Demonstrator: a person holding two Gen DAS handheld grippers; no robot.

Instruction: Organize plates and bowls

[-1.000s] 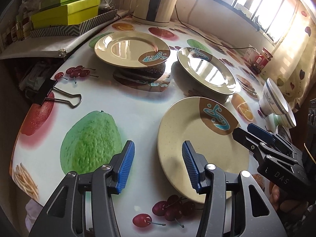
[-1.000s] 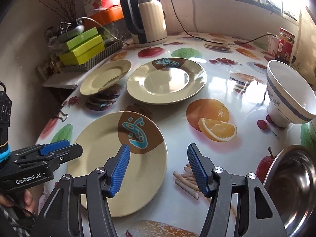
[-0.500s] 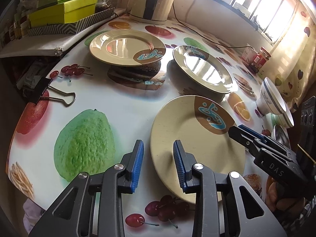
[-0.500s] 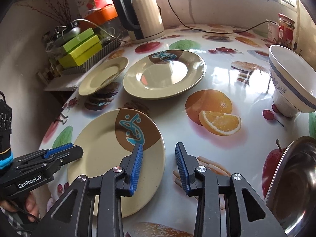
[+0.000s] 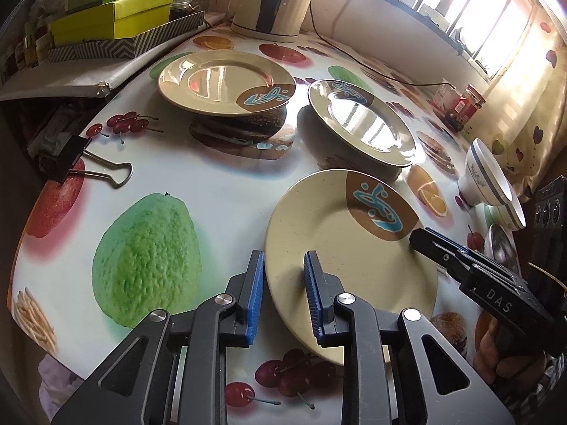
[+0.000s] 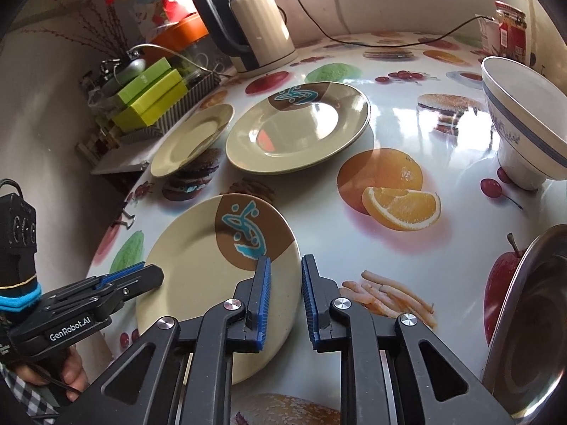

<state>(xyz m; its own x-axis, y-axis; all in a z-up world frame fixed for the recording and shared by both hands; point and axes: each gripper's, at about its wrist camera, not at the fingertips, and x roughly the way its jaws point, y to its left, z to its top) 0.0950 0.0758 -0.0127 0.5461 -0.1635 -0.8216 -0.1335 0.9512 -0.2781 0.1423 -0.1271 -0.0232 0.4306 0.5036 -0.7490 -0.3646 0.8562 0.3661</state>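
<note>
The near cream plate (image 5: pixel 336 241) with a brown and blue patch lies flat on the fruit-print table (image 5: pixel 212 191). My left gripper (image 5: pixel 283 294) straddles its left rim, jaws closing, with a sliver of room still at the pads. My right gripper (image 6: pixel 286 297) straddles the plate's (image 6: pixel 198 255) right rim, jaws closing, and its pads meet the rim on both sides. Each gripper shows in the other view: the right gripper (image 5: pixel 420 237) and the left gripper (image 6: pixel 149 272). Two more plates stand behind, the middle plate (image 5: pixel 361 124) and the far plate (image 5: pixel 223 85). A white bowl (image 6: pixel 521 124) stands at the right.
A steel bowl (image 6: pixel 531 318) sits at the near right, a second white bowl (image 5: pixel 510 212) beside the first. A kettle (image 6: pixel 255 24) with its cable, green boxes (image 5: pixel 113 17) and a red jar (image 6: pixel 510 24) line the back. A binder clip (image 5: pixel 81 163) lies at the left.
Both grippers' jaws have narrowed from wide open to a slim gap. Each has settled over a rim of the near plate, the left on the left side, the right on the right.
</note>
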